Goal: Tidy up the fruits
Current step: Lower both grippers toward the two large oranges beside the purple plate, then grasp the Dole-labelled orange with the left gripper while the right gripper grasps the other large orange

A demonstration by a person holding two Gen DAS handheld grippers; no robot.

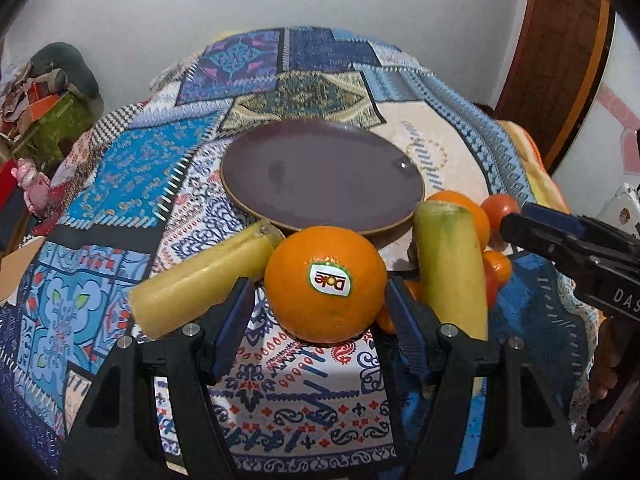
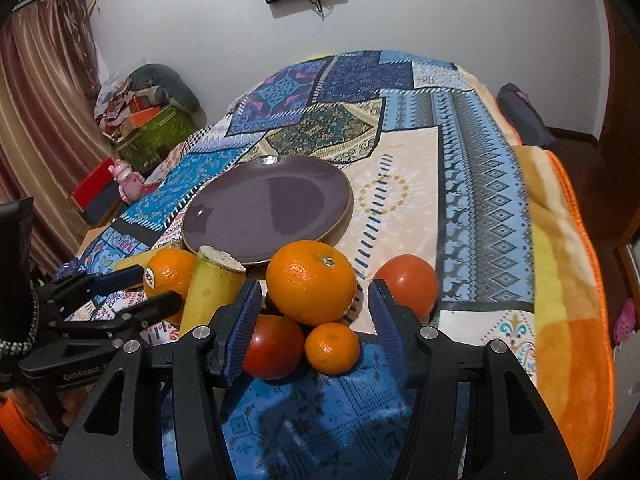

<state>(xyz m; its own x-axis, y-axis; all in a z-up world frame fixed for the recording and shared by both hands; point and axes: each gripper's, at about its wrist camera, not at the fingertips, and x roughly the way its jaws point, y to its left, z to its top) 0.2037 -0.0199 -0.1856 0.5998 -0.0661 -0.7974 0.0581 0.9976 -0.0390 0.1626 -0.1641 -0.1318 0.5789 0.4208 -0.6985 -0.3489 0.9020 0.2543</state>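
Note:
A dark purple plate point(image 1: 320, 172) lies on the patterned cloth; it also shows in the right wrist view point(image 2: 268, 208). My left gripper point(image 1: 320, 300) is open, its jaws on either side of a Dole-stickered orange point(image 1: 324, 284), not clearly pressing it. Banana pieces lie left point(image 1: 200, 284) and right point(image 1: 452, 268) of it. My right gripper point(image 2: 314, 308) is open around a second orange point(image 2: 310, 282), above a small mandarin point(image 2: 332, 348) and a tomato point(image 2: 274, 346). Another tomato point(image 2: 410, 284) sits to the right. The stickered orange point(image 2: 170, 276) and a banana piece point(image 2: 212, 288) show at left.
The patterned cloth point(image 2: 460, 208) covers a rounded table that drops off at the right onto an orange-yellow blanket point(image 2: 568, 280). Boxes and clutter point(image 2: 140, 116) stand at the far left by a curtain. The right gripper's body point(image 1: 580, 252) enters the left wrist view.

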